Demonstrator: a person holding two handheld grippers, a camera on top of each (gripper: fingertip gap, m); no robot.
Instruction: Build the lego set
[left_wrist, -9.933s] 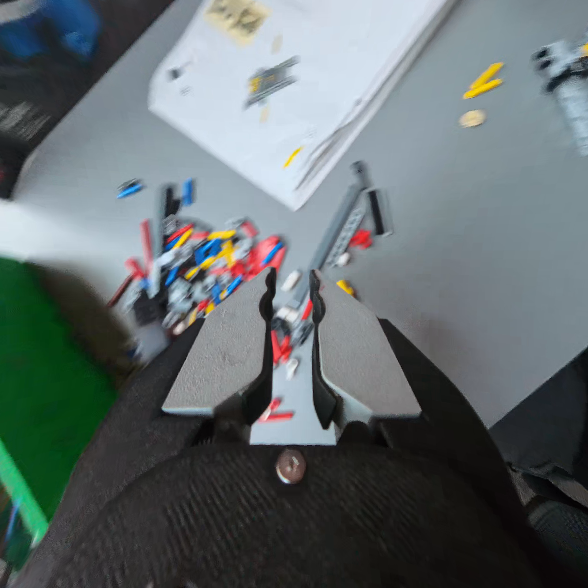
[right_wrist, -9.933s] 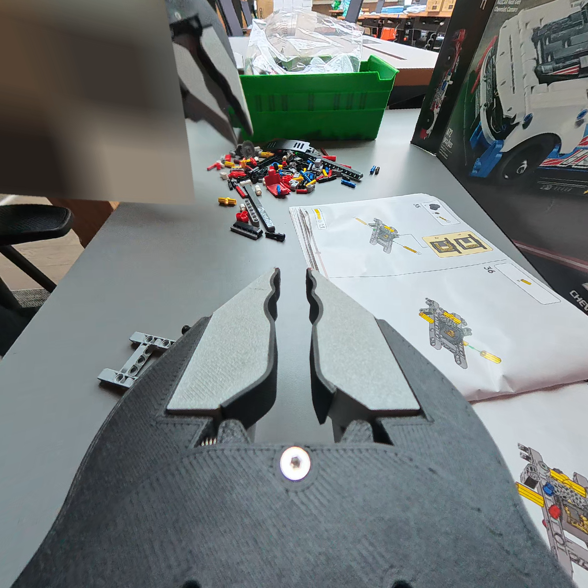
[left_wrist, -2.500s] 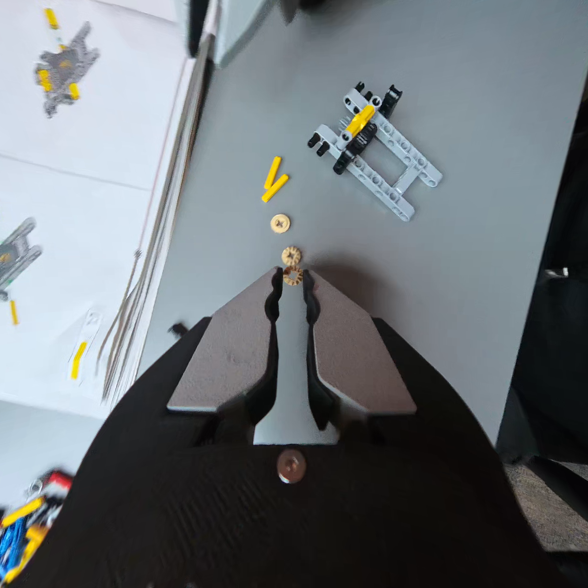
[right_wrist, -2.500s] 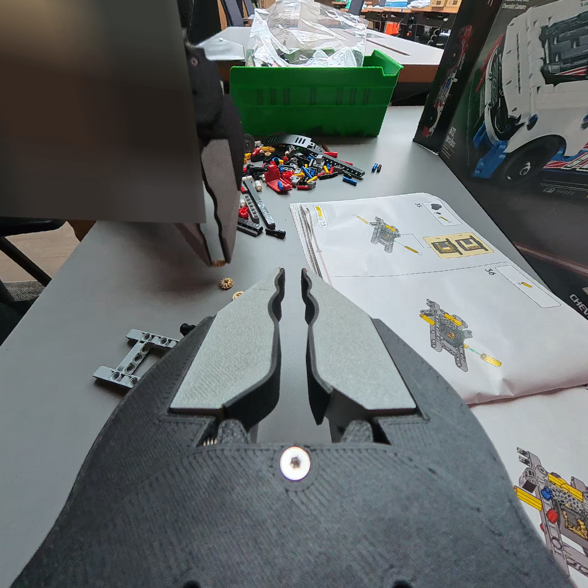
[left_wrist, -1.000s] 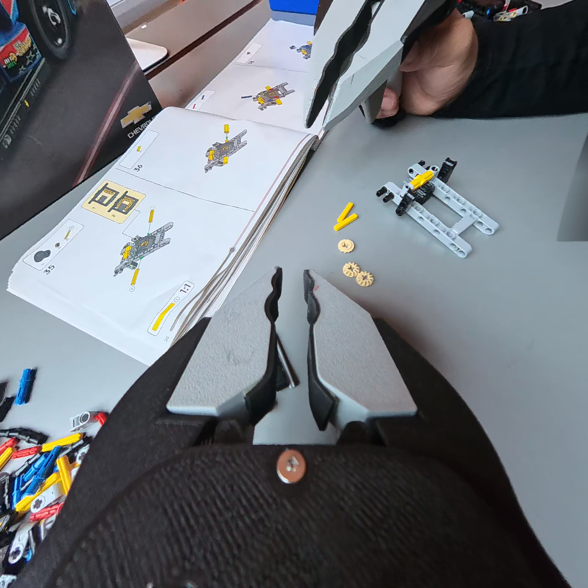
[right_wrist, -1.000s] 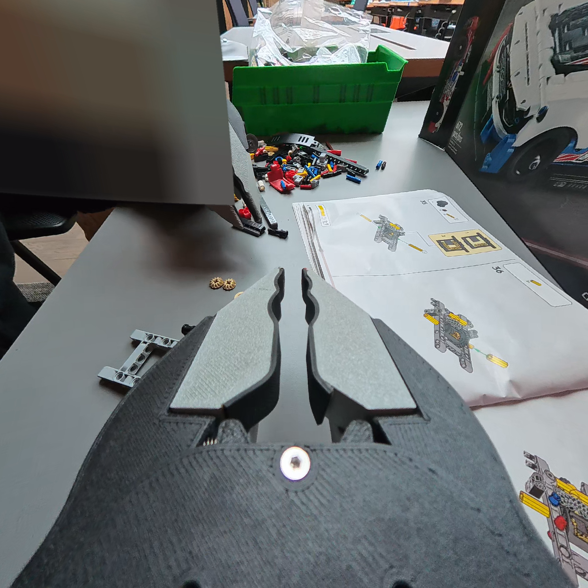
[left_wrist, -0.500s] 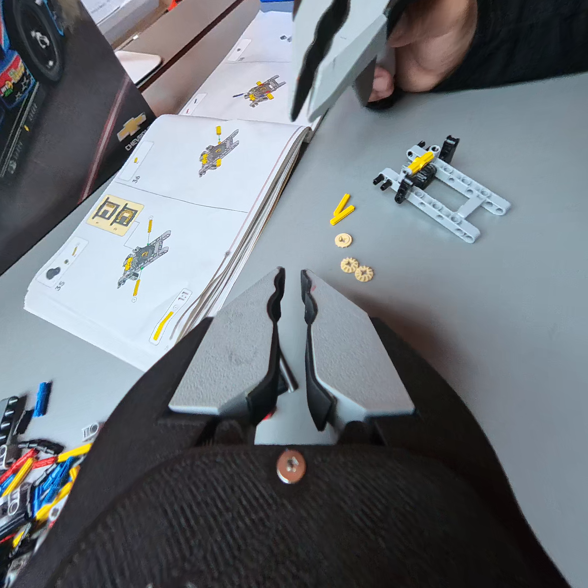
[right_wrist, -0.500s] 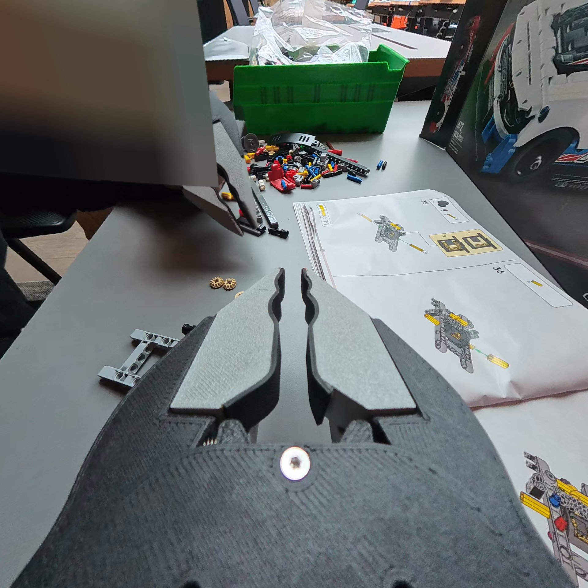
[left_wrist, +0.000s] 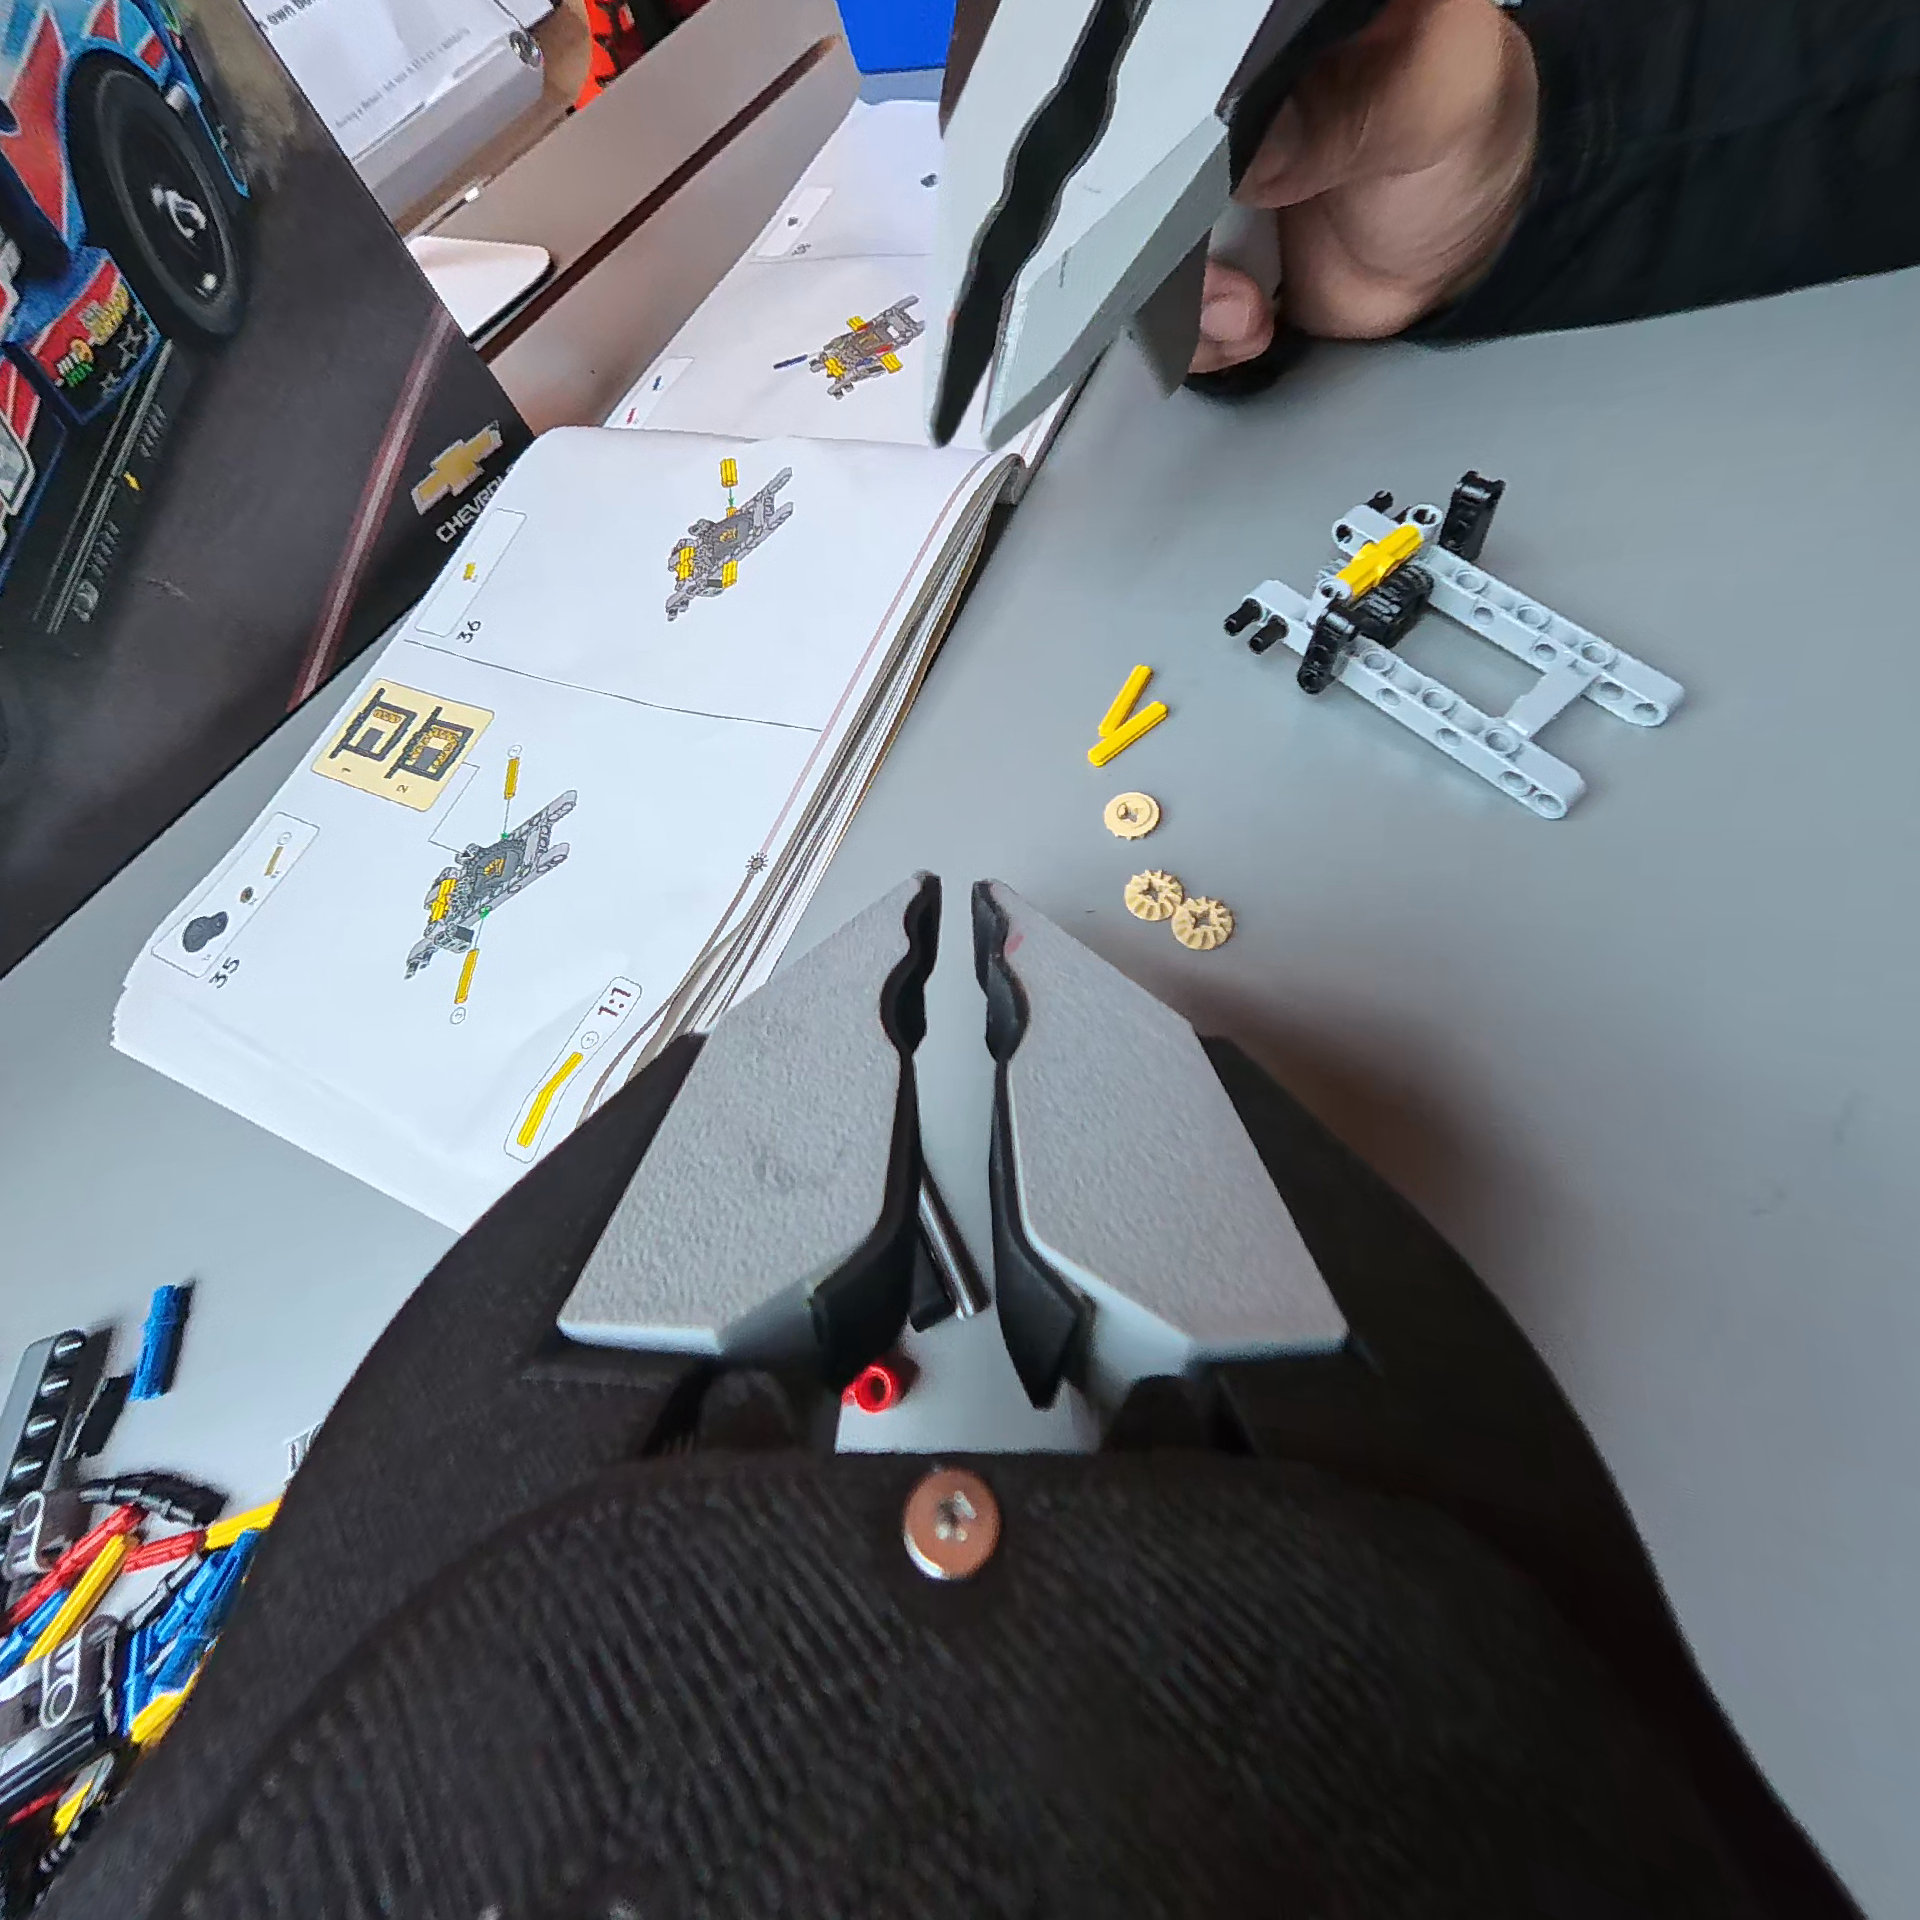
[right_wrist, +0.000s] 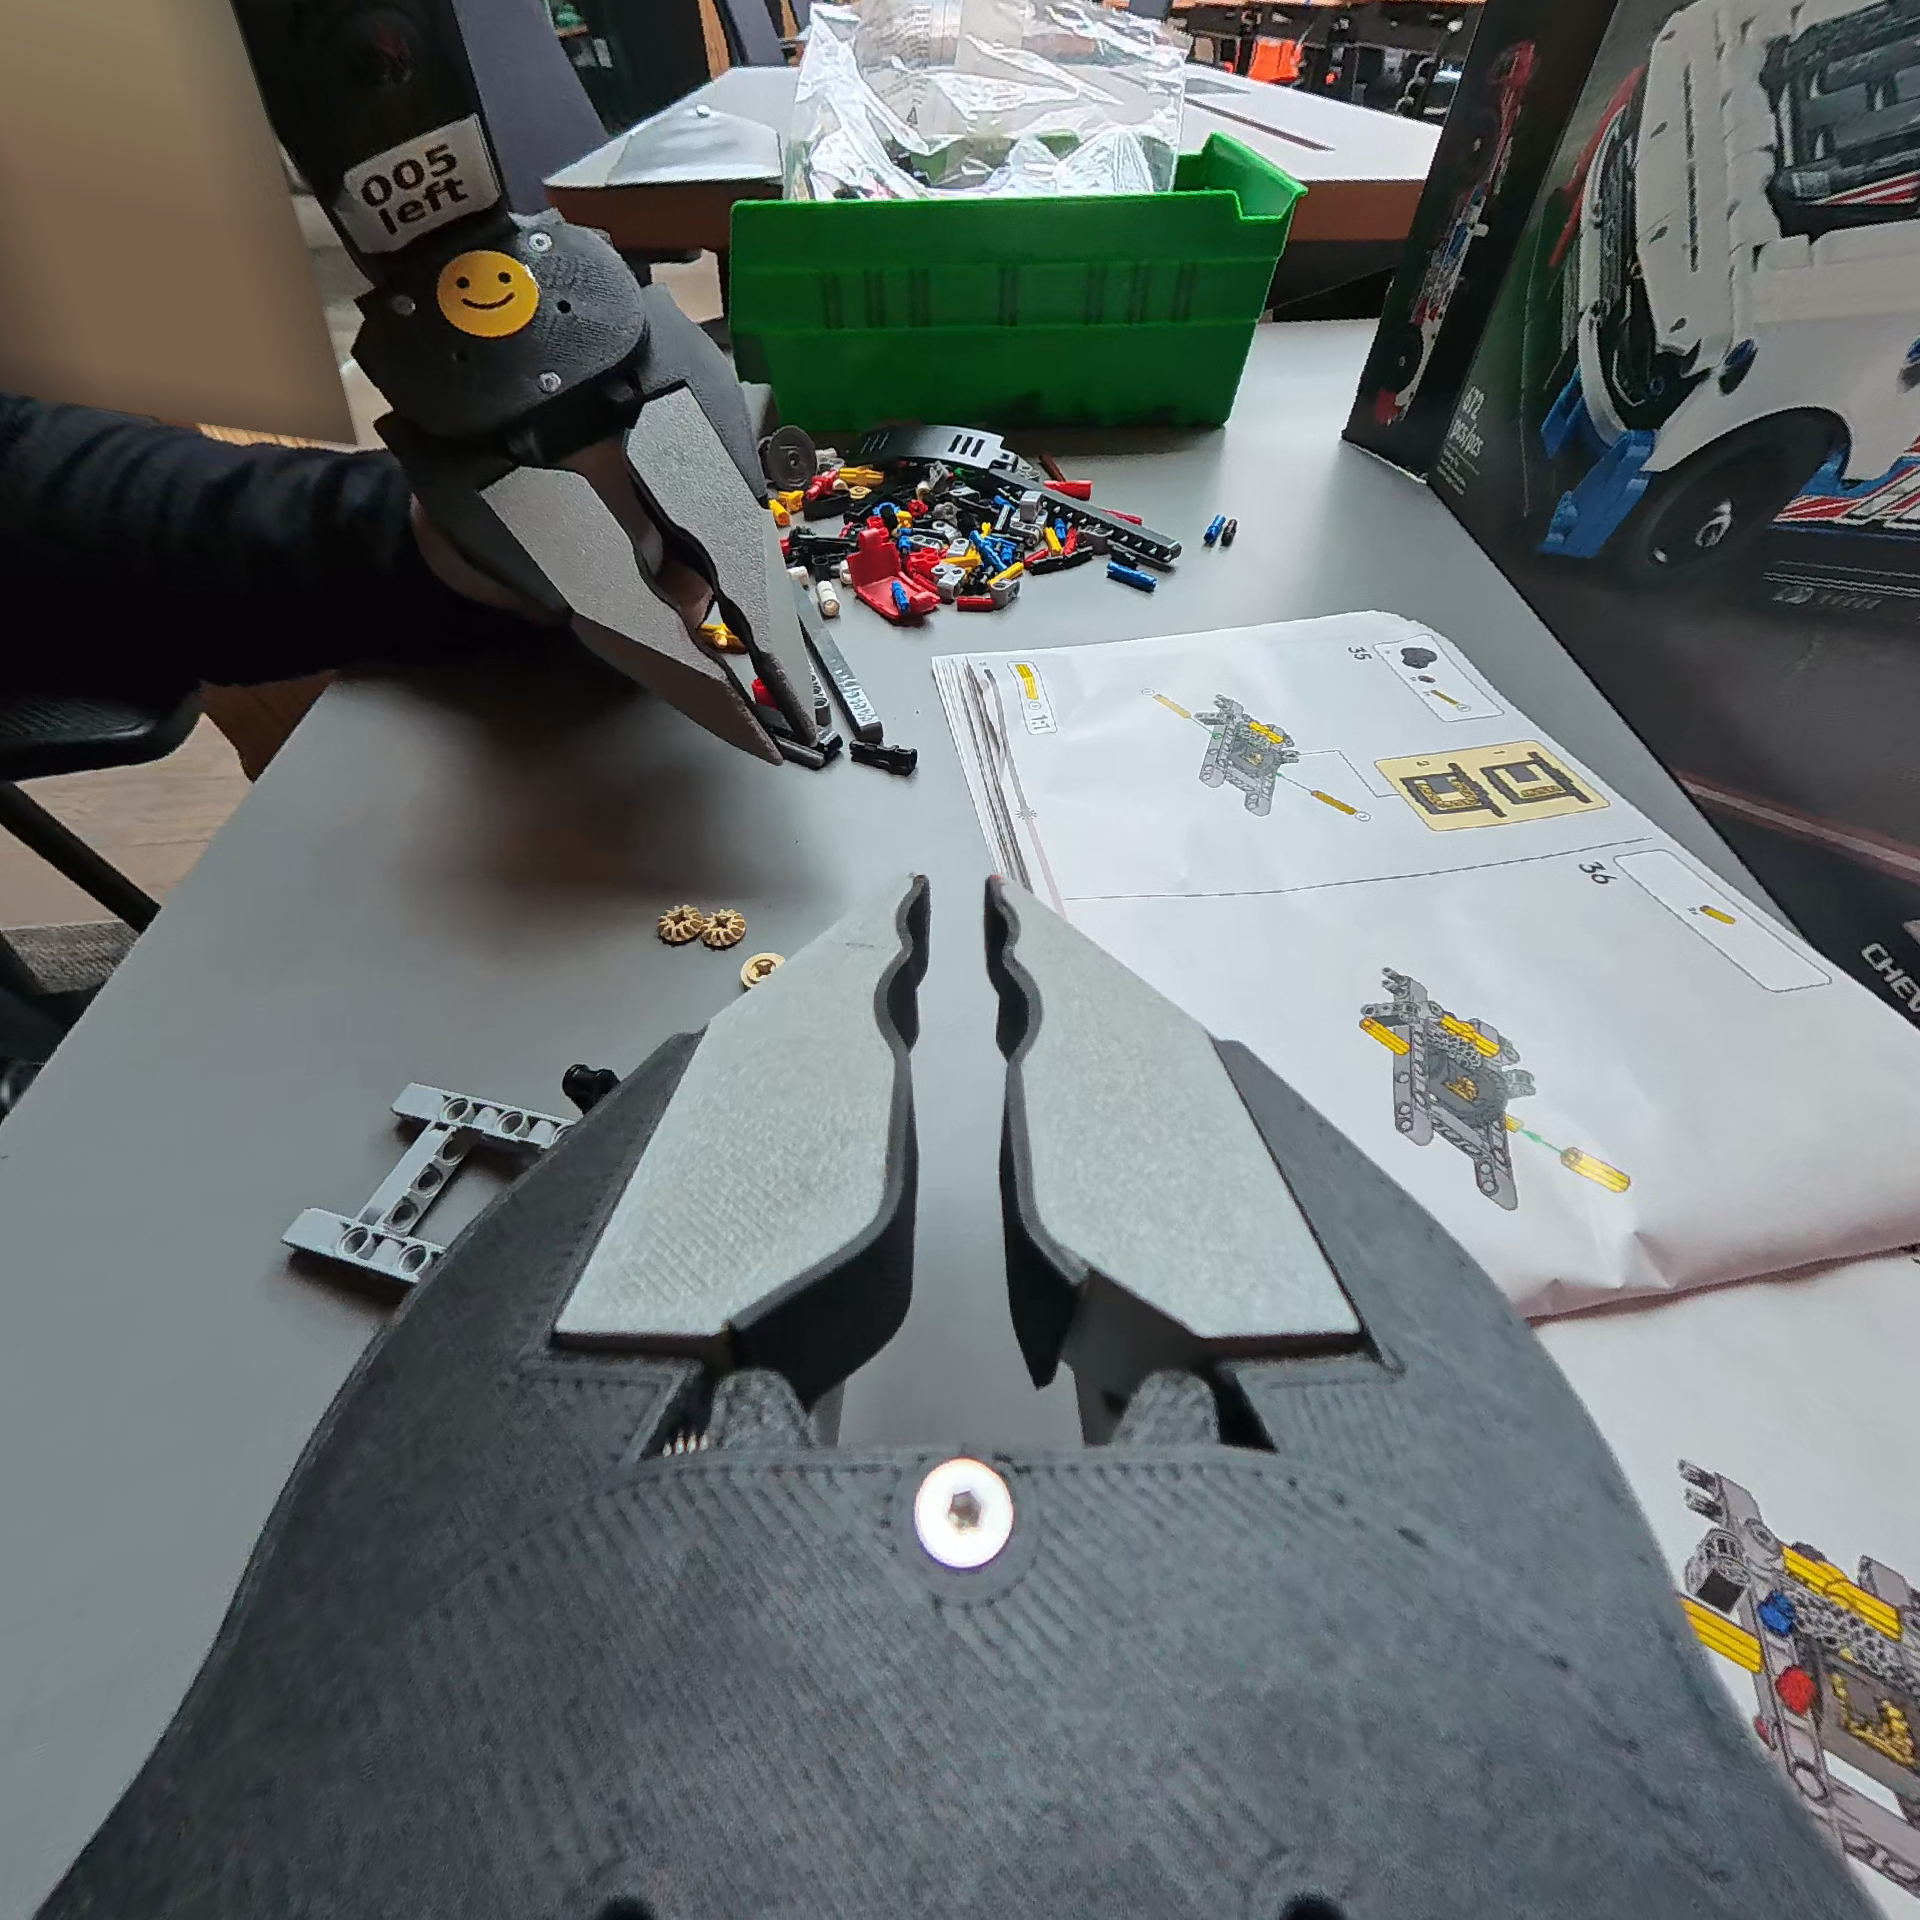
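Note:
A grey frame assembly (left_wrist: 1455, 644) with a yellow axle and black pins lies on the grey table; it also shows in the right wrist view (right_wrist: 416, 1174). Beside it lie two yellow axles (left_wrist: 1127, 717), a tan disc (left_wrist: 1132, 814) and two tan gears (left_wrist: 1179, 909), also seen in the right wrist view (right_wrist: 703, 925). My left gripper (left_wrist: 956, 894) hovers short of the gears, its jaws a narrow slit apart and empty. In the right wrist view it (right_wrist: 790, 743) points down near the loose pieces. My right gripper (right_wrist: 956, 894) is nearly closed and empty above the table.
The open instruction booklet (right_wrist: 1351, 935) lies on the right. A pile of loose pieces (right_wrist: 935, 540) sits before a green bin (right_wrist: 1008, 312) holding plastic bags. The set's box (right_wrist: 1714, 364) stands along the right edge. A red piece (left_wrist: 873, 1387) lies under my left gripper. The tips of one gripper are about 9 centimetres away from the tips of the other. The tan disc (left_wrist: 1132, 814) is about 6 centimetres from my left fingertips.
My left gripper left the pile, set a tan gear beside the other one, then drew back toward the pile and narrowed its jaws. My right gripper barely moved.

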